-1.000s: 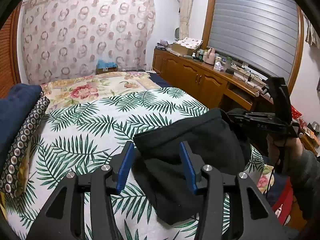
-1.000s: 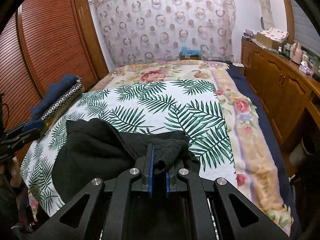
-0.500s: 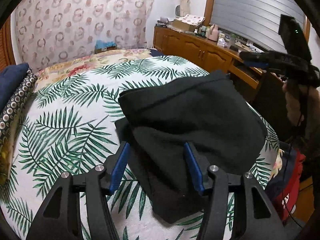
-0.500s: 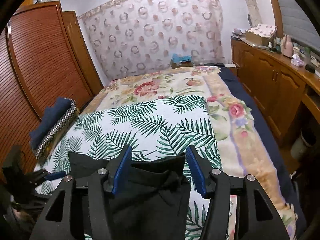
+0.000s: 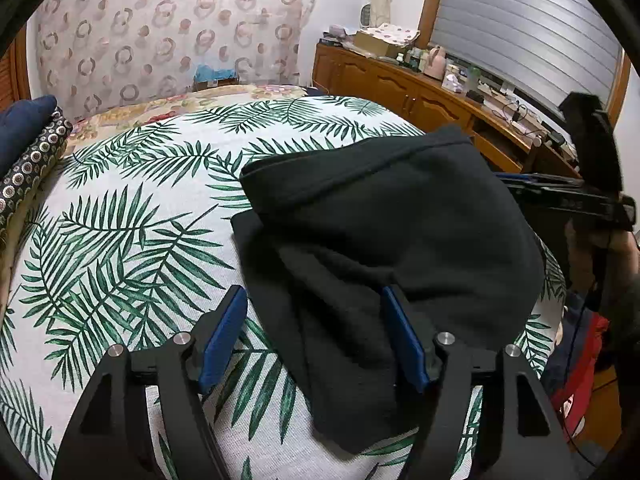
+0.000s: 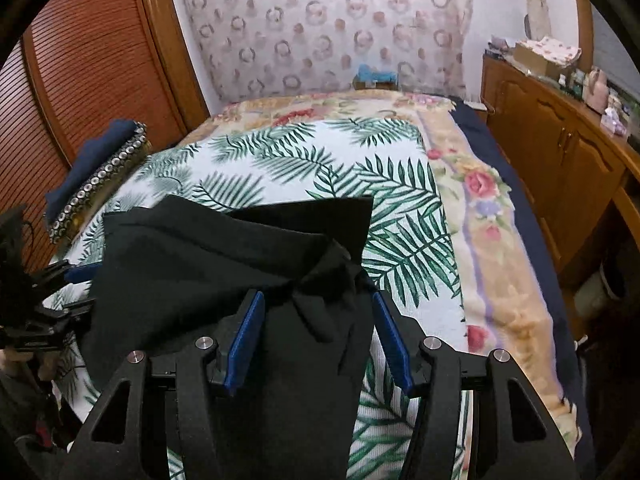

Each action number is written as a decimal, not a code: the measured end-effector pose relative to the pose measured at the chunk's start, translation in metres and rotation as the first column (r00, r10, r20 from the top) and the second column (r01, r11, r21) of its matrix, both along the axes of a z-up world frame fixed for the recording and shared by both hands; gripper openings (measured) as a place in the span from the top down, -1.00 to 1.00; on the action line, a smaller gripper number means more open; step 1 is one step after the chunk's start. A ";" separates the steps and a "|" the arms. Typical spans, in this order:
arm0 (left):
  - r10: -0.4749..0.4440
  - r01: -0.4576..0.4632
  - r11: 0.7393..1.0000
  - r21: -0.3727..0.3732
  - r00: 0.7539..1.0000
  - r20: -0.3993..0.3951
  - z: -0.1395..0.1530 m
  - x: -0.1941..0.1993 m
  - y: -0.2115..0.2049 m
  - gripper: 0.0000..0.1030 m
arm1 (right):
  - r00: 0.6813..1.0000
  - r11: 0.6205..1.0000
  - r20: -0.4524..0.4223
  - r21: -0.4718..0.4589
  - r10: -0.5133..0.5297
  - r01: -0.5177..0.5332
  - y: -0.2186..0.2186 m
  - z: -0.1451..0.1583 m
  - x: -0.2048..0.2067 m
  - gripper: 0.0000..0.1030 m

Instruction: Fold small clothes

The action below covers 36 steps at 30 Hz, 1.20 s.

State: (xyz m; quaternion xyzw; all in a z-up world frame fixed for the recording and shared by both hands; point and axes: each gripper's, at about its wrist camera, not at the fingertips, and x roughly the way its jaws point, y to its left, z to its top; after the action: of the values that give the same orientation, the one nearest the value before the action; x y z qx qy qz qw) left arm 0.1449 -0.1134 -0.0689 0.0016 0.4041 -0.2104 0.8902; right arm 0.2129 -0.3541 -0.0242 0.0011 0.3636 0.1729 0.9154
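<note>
Black garment (image 5: 392, 232) lies bunched on palm-print bed cover (image 5: 132, 216), near bed's foot edge, one fold laid over.

Left gripper (image 5: 316, 336): jaws apart, just been opening, cloth edge between blue pads, not pinched.
Right gripper (image 6: 316, 340): jaws apart, opened within last second, loose cloth between, none clamped.

Step in hand, judged: release after fold. Do well: lift clear straight, no snagging; then flatten ridge at 12 o'clock of right gripper.

Left view only: shuttered window (image 5: 520, 28), sideboard clutter, right gripper at 3 o'clock. Right view only: slatted wardrobe (image 6: 80, 80), garment's far corner (image 6: 360, 208).
</note>
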 end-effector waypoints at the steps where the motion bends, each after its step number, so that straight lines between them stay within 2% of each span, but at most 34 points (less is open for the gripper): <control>1: 0.001 -0.001 1.000 -0.003 1.000 -0.001 -0.001 0.000 0.000 -0.39 | 1.000 1.000 -0.006 0.003 -0.002 0.002 -0.001 -0.002 0.004 -0.06; 2: 0.001 -0.001 1.000 -0.006 1.000 -0.002 -0.002 0.000 0.001 -0.40 | 1.000 1.000 -0.013 0.007 -0.005 0.005 -0.001 -0.003 0.009 0.12; 4: -0.001 0.001 1.000 -0.007 1.000 -0.001 -0.003 0.000 0.001 -0.42 | 1.000 1.000 -0.031 0.026 -0.006 0.006 0.000 -0.005 0.018 0.68; 7: 0.000 0.000 1.000 -0.023 1.000 -0.009 -0.003 0.001 0.003 -0.44 | 0.999 0.997 -0.030 0.079 0.023 -0.021 -0.002 -0.003 0.021 0.88; 9: 0.001 -0.002 0.999 -0.036 1.000 -0.014 -0.004 0.001 0.004 -0.44 | 1.000 0.996 0.025 0.086 0.003 -0.005 -0.003 0.003 0.015 0.90; 11: 0.009 -0.010 0.999 -0.045 1.000 -0.011 -0.003 0.002 0.007 -0.44 | 0.990 0.993 0.091 0.061 -0.107 0.102 -0.011 0.011 0.007 0.91; 13: 0.017 -0.017 0.999 -0.051 1.000 -0.009 -0.002 0.002 0.007 -0.44 | 0.986 0.989 0.089 0.052 -0.139 0.135 -0.011 0.009 0.006 0.92; 15: 0.021 -0.022 0.998 -0.054 1.000 -0.006 0.002 0.004 0.008 -0.44 | 0.988 0.992 0.098 -0.021 -0.120 0.122 -0.001 0.006 0.005 0.91; 17: 0.023 -0.023 0.999 -0.044 1.000 0.010 0.007 0.007 0.007 -0.44 | 0.990 0.992 0.096 -0.048 -0.108 0.113 0.006 0.003 0.006 0.91; 21: 0.024 -0.023 0.998 -0.055 1.000 0.008 0.014 0.024 0.008 -0.44 | 0.990 0.993 0.084 -0.015 -0.111 0.113 0.000 0.004 0.007 0.91; 24: -0.001 0.001 1.000 -0.003 1.000 -0.012 0.013 0.041 0.000 -0.44 | 0.992 0.994 0.076 -0.002 -0.105 0.105 -0.001 0.006 0.012 0.91; 26: -0.024 0.024 1.000 -0.020 0.999 -0.027 0.012 0.051 -0.002 -0.40 | 0.992 0.995 0.074 0.003 -0.103 0.103 0.000 0.006 0.012 0.91; 27: -0.033 0.031 0.999 -0.045 0.998 -0.047 0.011 0.056 -0.001 -0.33 | 0.992 0.995 0.074 0.005 -0.103 0.103 -0.001 0.006 0.012 0.91; 29: -0.055 0.046 0.993 -0.109 0.995 -0.086 0.010 0.063 0.001 0.10 | 0.992 0.994 0.073 0.008 -0.106 0.106 0.000 0.005 0.012 0.91; 30: -0.070 0.058 0.991 -0.124 0.993 -0.091 0.011 0.063 -0.001 0.24 | 0.992 0.994 0.074 0.008 -0.106 0.106 0.000 0.004 0.012 0.91; 32: -0.101 0.091 0.987 -0.129 0.993 -0.069 0.015 0.057 -0.006 0.77 | 0.992 0.994 0.076 0.010 -0.106 0.105 -0.001 0.004 0.011 0.91; 34: -0.073 0.070 0.992 -0.106 0.997 -0.021 0.025 0.050 -0.008 0.85 | 0.991 0.994 0.082 0.012 -0.108 0.108 0.000 0.003 0.011 0.91; 36: -0.007 0.013 0.993 -0.114 0.998 0.056 0.040 0.042 0.000 0.85 | 0.988 0.993 0.099 0.013 -0.119 0.118 -0.001 0.003 0.009 0.91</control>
State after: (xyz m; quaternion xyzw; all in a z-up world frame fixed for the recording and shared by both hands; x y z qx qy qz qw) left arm 0.1865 -0.1132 -0.0288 -0.0413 0.3665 -0.2375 0.8986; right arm 0.2215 -0.3552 -0.0208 0.0174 0.3162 0.1193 0.9410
